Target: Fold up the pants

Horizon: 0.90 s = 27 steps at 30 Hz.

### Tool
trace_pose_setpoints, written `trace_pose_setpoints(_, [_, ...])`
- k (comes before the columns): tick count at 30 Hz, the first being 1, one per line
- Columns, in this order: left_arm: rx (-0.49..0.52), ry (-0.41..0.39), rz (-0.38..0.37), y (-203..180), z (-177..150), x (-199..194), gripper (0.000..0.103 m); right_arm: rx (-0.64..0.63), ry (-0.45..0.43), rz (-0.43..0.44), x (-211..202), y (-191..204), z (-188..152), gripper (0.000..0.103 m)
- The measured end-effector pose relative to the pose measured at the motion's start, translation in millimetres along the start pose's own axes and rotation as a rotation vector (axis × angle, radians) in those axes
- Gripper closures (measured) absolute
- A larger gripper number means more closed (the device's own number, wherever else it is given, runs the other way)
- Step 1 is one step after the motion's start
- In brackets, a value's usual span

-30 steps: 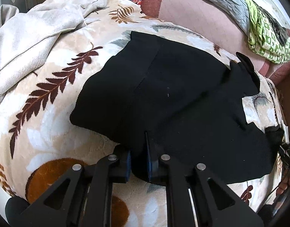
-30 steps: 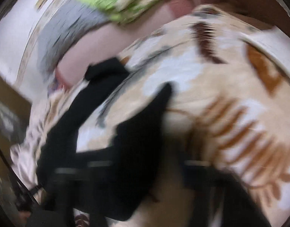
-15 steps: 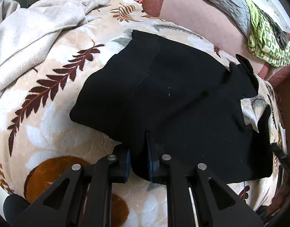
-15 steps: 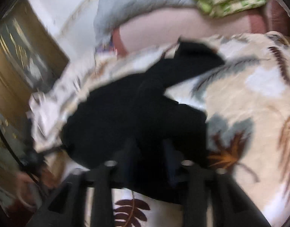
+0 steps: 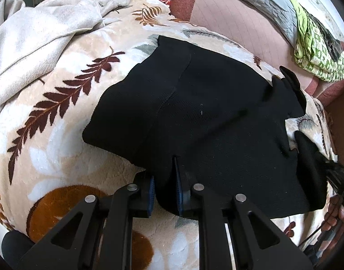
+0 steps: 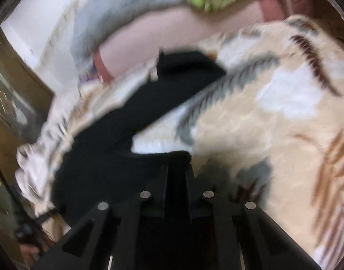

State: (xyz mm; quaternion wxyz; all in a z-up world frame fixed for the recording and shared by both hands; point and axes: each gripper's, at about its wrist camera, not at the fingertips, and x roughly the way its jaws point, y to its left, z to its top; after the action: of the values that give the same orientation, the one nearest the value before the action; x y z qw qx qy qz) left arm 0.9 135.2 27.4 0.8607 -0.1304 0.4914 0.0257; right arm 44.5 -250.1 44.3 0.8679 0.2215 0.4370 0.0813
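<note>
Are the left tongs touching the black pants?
Touching. The left wrist view shows the left tongs closed on a pinched fold at the near edge of the black pants.

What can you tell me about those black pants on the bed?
The black pants look like a soft knit, spread mostly flat on a leaf-patterned blanket, with a seam down the middle and a small pale speck. The left gripper pinches the near edge. The right gripper is closed on another part, though that view is blurred.
</note>
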Motion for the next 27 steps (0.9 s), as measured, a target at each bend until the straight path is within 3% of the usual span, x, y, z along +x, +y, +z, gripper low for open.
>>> trace_pose_setpoints(2, [-0.017, 0.006, -0.014, 5, 1, -4, 0.089, -0.009, -0.107, -0.068, -44, -7, -4, 0.100])
trace_pose_setpoints(4, [-0.021, 0.003, -0.021, 7, -1, -8, 0.089, 0.023, -0.203, -0.155, -87, -22, -12, 0.099])
trace_pose_setpoints(6, [-0.013, 0.000, -0.020, 8, -5, -10, 0.089, 0.088, -0.225, -0.210, -119, -50, -22, 0.099])
trace_pose_setpoints(7, [-0.011, -0.001, -0.019, 8, -6, -10, 0.089, 0.087, -0.208, -0.259, -121, -57, -25, 0.099])
trace_pose_setpoints(8, [-0.012, -0.001, -0.020, 9, -8, -10, 0.089, 0.079, -0.151, -0.370, -118, -69, -30, 0.099])
trace_pose_setpoints(10, [-0.021, -0.001, -0.030, 10, -9, -10, 0.089, 0.097, -0.077, -0.429, -111, -85, -36, 0.100])
trace_pose_setpoints(13, [-0.047, 0.008, -0.040, 12, -10, -14, 0.091, 0.142, 0.001, -0.417, -103, -99, -46, 0.100])
trace_pose_setpoints(17, [-0.024, -0.028, -0.019, 12, -16, -29, 0.095, 0.049, 0.006, -0.424, -120, -83, -47, 0.100])
trace_pose_setpoints(20, [-0.033, -0.004, -0.019, 16, -22, -19, 0.094, 0.009, 0.114, -0.468, -95, -95, -47, 0.098])
trace_pose_setpoints(22, [-0.050, -0.009, -0.041, 18, -22, -22, 0.094, -0.014, 0.143, -0.483, -85, -96, -50, 0.095])
trace_pose_setpoints(24, [-0.033, -0.008, -0.047, 18, -19, -31, 0.088, -0.054, 0.135, -0.494, -90, -87, -47, 0.079])
trace_pose_setpoints(25, [-0.015, -0.009, -0.034, 17, -17, -37, 0.074, -0.073, 0.108, -0.503, -97, -80, -41, 0.072])
trace_pose_setpoints(26, [0.007, -0.022, -0.027, 16, -15, -44, 0.048, -0.088, 0.071, -0.515, -105, -75, -35, 0.056])
trace_pose_setpoints(27, [0.024, -0.042, -0.031, 16, -11, -50, 0.036, -0.105, 0.028, -0.520, -111, -67, -29, 0.043])
